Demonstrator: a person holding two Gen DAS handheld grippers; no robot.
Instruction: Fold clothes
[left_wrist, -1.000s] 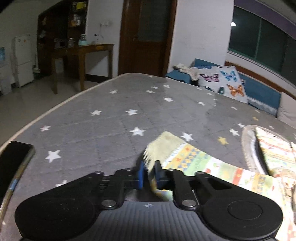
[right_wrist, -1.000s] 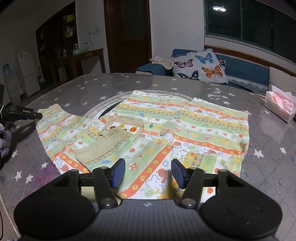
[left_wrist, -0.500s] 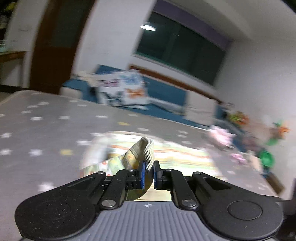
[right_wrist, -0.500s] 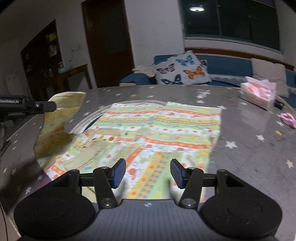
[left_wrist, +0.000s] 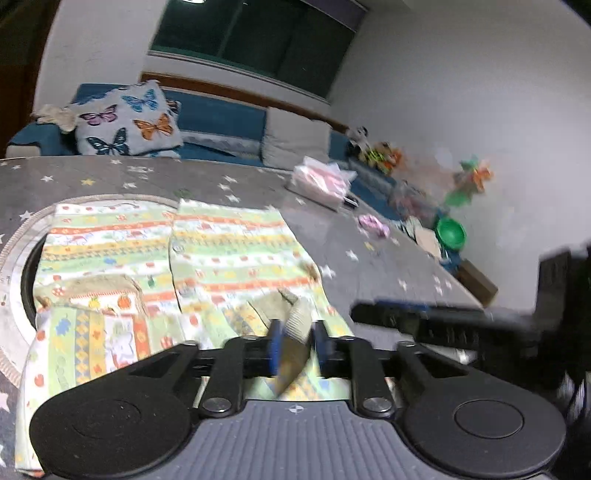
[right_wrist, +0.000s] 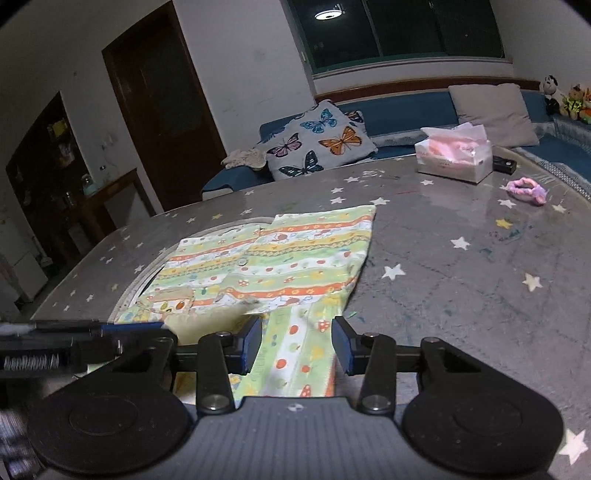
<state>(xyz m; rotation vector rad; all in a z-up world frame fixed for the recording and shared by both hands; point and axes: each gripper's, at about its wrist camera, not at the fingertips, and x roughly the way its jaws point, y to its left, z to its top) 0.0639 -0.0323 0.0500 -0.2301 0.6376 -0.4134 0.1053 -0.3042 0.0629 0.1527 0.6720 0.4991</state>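
Note:
A child's shirt with green, yellow and orange stripes (left_wrist: 229, 254) lies flat on the grey star-print table (left_wrist: 369, 273). My left gripper (left_wrist: 295, 347) has its jaws partly apart, with the sleeve's ribbed beige cuff (left_wrist: 297, 332) between its blue pads; the sleeve is folded over the shirt's near edge. The shirt also shows in the right wrist view (right_wrist: 288, 266). My right gripper (right_wrist: 295, 343) is open and empty, low over the shirt's near hem. The left gripper's finger (right_wrist: 133, 326) reaches in from the left there.
A tissue box (right_wrist: 454, 158), a pink hair tie (right_wrist: 524, 188) and a small black object (right_wrist: 504, 164) sit at the table's far right. A round inset ring (left_wrist: 14, 251) lies under the shirt. A blue sofa with a butterfly cushion (right_wrist: 317, 144) stands behind.
My left gripper swung right, carrying the sleeve cuff over the shirt body, and its jaws have spread a little. My right gripper shifted right toward the hem, still open.

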